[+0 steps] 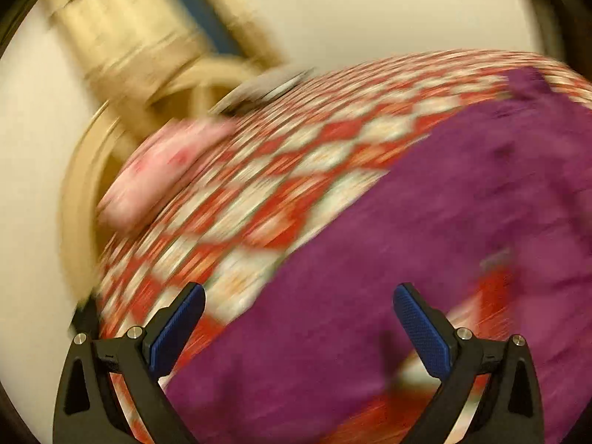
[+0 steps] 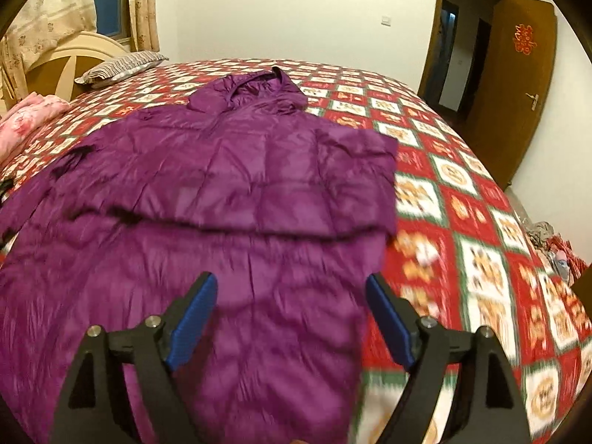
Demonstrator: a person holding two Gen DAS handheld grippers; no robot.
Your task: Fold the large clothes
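A large purple hooded quilted jacket (image 2: 229, 185) lies flat on the bed, hood toward the far side, with its right sleeve folded across the chest. In the blurred left wrist view the jacket (image 1: 425, 240) fills the lower right. My left gripper (image 1: 298, 292) is open and empty above the jacket's left edge. My right gripper (image 2: 292, 283) is open and empty above the jacket's lower part, near its right edge.
The bed has a red, white and green checked cover (image 2: 462, 199). A pink folded cloth (image 2: 26, 118) and a striped pillow (image 2: 118, 66) lie at the far left by the headboard (image 2: 66, 59). A wooden door (image 2: 518, 85) stands at the right. Clutter (image 2: 551, 244) lies past the bed's right edge.
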